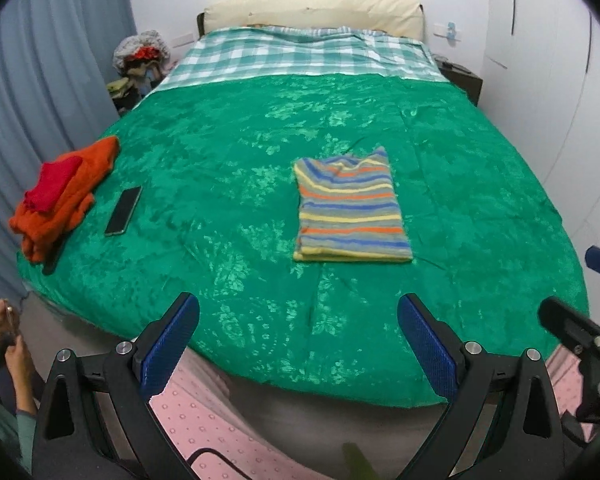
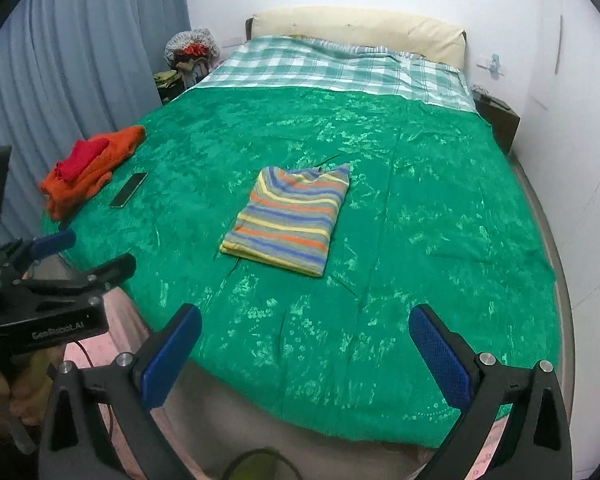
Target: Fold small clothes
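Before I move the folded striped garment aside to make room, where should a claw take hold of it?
Judging by its pose, grip the striped garment at its near edge, coming in low from the foot of the bed. It lies flat and folded, with stacked layers showing along that edge. Both the left claw and the right claw are open and empty there.

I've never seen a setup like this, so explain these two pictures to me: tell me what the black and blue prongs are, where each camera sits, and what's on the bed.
The prongs are two-finger grippers, one held in each of a person's hands. Each picture comes from a fisheye camera on a gripper, looking forward along its fingers.

The left gripper and the right gripper are both open and hold nothing.

On the green bedspread lies a folded striped sweater. Near the left edge sits a pile of orange and red clothes, with a phone beside it.
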A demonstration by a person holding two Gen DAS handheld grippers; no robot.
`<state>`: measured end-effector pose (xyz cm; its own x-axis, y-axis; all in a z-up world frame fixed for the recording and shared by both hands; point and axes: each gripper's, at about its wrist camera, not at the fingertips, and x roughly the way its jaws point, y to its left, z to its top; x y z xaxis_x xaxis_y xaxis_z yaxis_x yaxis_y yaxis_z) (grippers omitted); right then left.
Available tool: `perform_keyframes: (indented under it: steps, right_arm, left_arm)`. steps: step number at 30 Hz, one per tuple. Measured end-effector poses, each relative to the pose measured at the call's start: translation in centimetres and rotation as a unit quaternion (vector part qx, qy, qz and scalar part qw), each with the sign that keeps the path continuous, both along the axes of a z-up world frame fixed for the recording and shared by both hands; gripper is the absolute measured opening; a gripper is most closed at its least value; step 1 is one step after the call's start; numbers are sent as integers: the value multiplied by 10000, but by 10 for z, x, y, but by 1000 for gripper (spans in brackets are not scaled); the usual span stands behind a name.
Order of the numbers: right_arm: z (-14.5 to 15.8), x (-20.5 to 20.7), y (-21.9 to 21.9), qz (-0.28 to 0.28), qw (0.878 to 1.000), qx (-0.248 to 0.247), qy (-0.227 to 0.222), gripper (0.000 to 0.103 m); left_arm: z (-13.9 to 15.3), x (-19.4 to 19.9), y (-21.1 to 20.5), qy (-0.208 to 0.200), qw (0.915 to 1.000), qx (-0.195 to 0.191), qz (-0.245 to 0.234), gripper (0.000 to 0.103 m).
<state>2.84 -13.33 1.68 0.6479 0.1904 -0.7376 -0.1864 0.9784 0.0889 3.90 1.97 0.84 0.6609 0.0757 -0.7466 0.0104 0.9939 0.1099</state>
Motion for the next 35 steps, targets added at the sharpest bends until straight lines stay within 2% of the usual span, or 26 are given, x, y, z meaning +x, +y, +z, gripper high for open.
perform_keyframes:
  steps: [16, 19, 23, 32, 35]
  right_arm:
    - [0, 2, 8, -109, 9997, -216, 16, 102]
    - [3, 6, 8, -150, 9996, -231, -5, 102]
    - [6, 10, 9, -193, 9995, -244, -36, 102]
    - [6, 12, 9, -248, 9993, -275, -38, 102]
    - [5, 13, 8, -272, 9993, -257, -46, 102]
  left_arm:
    - [2, 3, -5, 44, 9999, 57, 75, 102]
    - [3, 3, -4, 77, 9999, -56, 48, 102]
    - [6, 3, -5, -1, 10000, 17, 34, 102]
    - [9, 1, -3, -78, 9998, -167, -81, 102]
    - [12, -2, -6, -218, 9997, -51, -77, 102]
